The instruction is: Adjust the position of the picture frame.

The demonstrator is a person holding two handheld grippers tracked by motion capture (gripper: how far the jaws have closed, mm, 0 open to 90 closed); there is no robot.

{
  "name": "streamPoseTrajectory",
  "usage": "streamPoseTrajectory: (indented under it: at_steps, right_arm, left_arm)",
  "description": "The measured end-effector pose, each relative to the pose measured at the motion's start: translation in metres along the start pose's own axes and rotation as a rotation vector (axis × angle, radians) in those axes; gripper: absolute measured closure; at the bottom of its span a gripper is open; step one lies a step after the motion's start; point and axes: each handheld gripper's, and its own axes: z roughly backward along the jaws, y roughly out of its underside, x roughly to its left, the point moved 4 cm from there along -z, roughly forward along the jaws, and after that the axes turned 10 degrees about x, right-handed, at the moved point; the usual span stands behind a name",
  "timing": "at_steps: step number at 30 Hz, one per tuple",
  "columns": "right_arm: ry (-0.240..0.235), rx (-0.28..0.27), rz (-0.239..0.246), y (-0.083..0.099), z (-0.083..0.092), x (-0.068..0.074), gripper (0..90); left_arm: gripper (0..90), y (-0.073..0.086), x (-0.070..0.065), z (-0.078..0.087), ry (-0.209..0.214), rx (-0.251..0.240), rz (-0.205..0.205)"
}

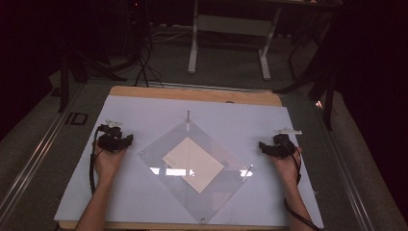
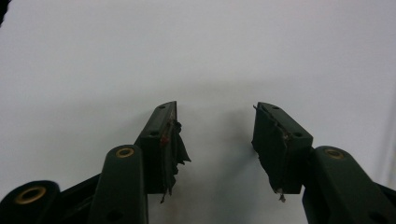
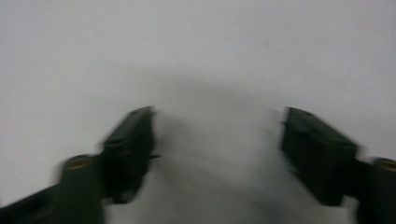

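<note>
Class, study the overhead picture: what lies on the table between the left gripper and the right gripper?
In the high view, a clear square acrylic plate set diamond-wise, with a white paper sheet at its middle, lies between the open left gripper and open right gripper.

High view looks down over the tabletop (image 1: 125, 115); both tongs views sit close above it, sharing its white surface.

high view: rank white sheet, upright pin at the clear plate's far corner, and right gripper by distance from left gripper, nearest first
From the left gripper:
1. White sheet, mid-table under the clear plate.
2. Upright pin, at the plate's far corner; close to the sheet's distance.
3. Right gripper, across the table.
</note>
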Motion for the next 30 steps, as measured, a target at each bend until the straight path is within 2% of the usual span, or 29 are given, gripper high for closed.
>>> streamPoseTrajectory:
  at_steps: [2, 3, 4, 6, 7, 8, 9, 10, 12, 15, 16, 19, 23, 24, 25, 27, 30]
  right_arm:
    - [-0.005, -0.009, 0.002, 0.001, 0.002, 0.001, 43.0]
    - [-0.005, -0.009, 0.002, 0.001, 0.002, 0.001, 43.0]
    - [-0.01, -0.012, 0.007, 0.002, 0.003, 0.001, 46.7]
    - [-0.025, -0.016, 0.023, 0.002, 0.005, 0.002, 46.7]
    - [-0.058, -0.029, 0.05, 0.0, 0.012, 0.007, 53.9]
    - [-0.077, -0.036, 0.054, -0.001, 0.016, 0.009, 54.1]
    - [-0.089, -0.041, 0.059, -0.002, 0.019, 0.011, 54.4]
    - [-0.095, -0.037, 0.073, -0.002, 0.021, 0.013, 54.7]
    - [-0.103, -0.024, 0.111, 0.001, 0.026, 0.018, 54.8]
    - [-0.127, -0.014, 0.156, 0.006, 0.032, 0.025, 54.4]
    - [-0.142, -0.017, 0.168, 0.007, 0.034, 0.028, 54.2]
    - [-0.201, -0.027, 0.193, 0.013, 0.042, 0.035, 53.4]
    - [-0.238, -0.033, 0.225, 0.02, 0.05, 0.043, 53.8]
    - [-0.238, -0.033, 0.225, 0.02, 0.05, 0.043, 54.1]
    - [-0.261, -0.037, 0.242, 0.025, 0.055, 0.048, 54.4]
    - [-0.269, -0.04, 0.241, 0.027, 0.056, 0.049, 54.3]
    - [-0.282, -0.032, 0.261, 0.036, 0.058, 0.054, 56.3]
  left_arm:
    - [51.3, -0.002, -0.003, 0.003, 0.026, 0.0, -0.024]
    - [51.3, -0.002, -0.003, 0.003, 0.026, 0.0, -0.024]
    - [51.3, -0.003, -0.007, 0.007, 0.052, -0.015, -0.051]
    - [50.8, -0.003, -0.007, 0.007, 0.052, -0.015, -0.051]
    - [49.0, -0.009, -0.018, 0.018, 0.111, -0.062, -0.119]
    - [48.8, -0.01, -0.02, 0.02, 0.133, -0.076, -0.124]
    - [49.1, -0.01, -0.02, 0.02, 0.133, -0.076, -0.124]
    - [49.7, -0.013, -0.023, 0.024, 0.159, -0.086, -0.136]
    - [49.8, -0.016, -0.025, 0.025, 0.164, -0.086, -0.165]
    - [46.6, -0.022, -0.025, 0.025, 0.118, -0.071, -0.206]
    - [47.8, -0.022, -0.025, 0.025, 0.118, -0.071, -0.206]
    - [49.2, -0.031, -0.027, 0.028, 0.168, -0.08, -0.198]
    - [49.6, -0.035, -0.03, 0.029, 0.184, -0.081, -0.207]
    - [49.6, -0.039, -0.034, 0.028, 0.201, -0.085, -0.211]
    - [49.6, -0.043, -0.036, 0.027, 0.21, -0.083, -0.216]
    - [49.6, -0.045, -0.038, 0.026, 0.212, -0.077, -0.223]
    - [49.6, -0.051, -0.045, 0.019, 0.206, -0.06, -0.258]
